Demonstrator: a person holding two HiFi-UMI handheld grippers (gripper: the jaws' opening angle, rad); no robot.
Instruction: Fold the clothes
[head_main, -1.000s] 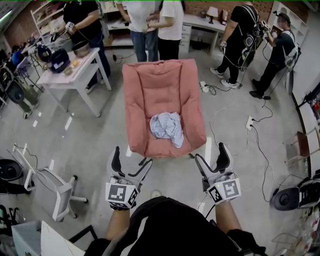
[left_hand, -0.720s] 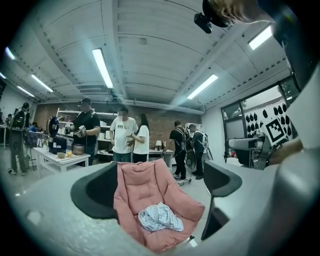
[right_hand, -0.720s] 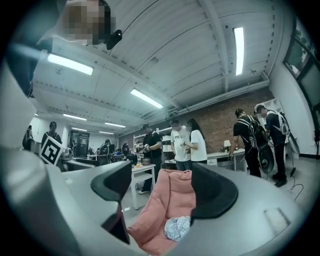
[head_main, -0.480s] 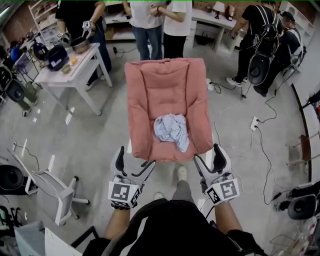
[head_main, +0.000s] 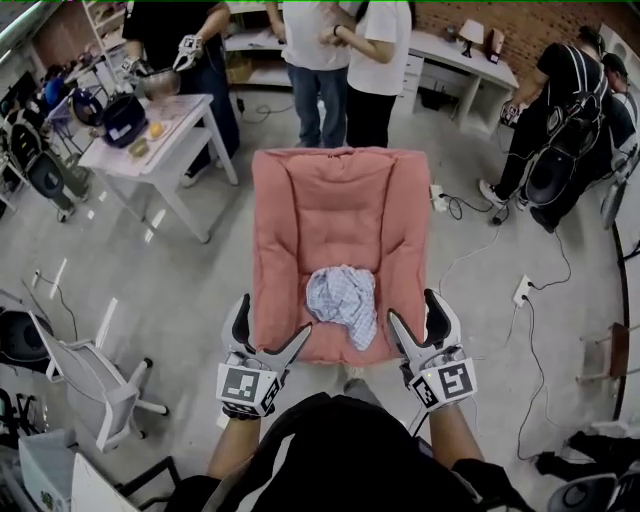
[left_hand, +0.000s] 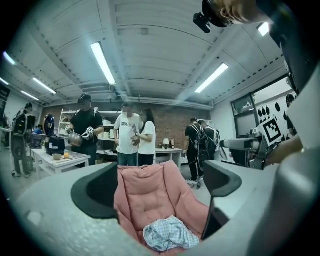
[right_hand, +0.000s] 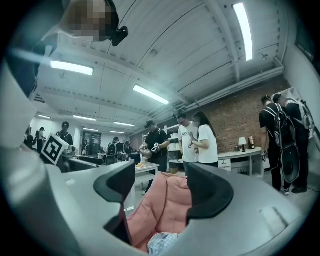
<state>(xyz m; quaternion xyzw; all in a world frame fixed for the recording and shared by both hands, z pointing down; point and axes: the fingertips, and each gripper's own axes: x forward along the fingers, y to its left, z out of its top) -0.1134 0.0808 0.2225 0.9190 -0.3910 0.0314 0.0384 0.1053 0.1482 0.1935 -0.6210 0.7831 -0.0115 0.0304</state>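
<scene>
1. A crumpled pale-blue checked garment (head_main: 343, 303) is seen lying unfolded on the seat of a pink padded chair (head_main: 335, 205), near the front edge.
2. The left gripper (head_main: 272, 318) is held level just before the chair's front left corner. Its jaws are spread wide and nothing is clamped. The garment is seen beyond the gap, untouched.
3. The right gripper (head_main: 412, 308) is held level by the front right corner. Its jaws have just been closing but are apart, with nothing between the pads.
4. The garment is flanked by both grippers and touched by neither.
5. A white table (head_main: 190, 125) is seen at rear left. Several persons are seen standing behind the chair.
</scene>
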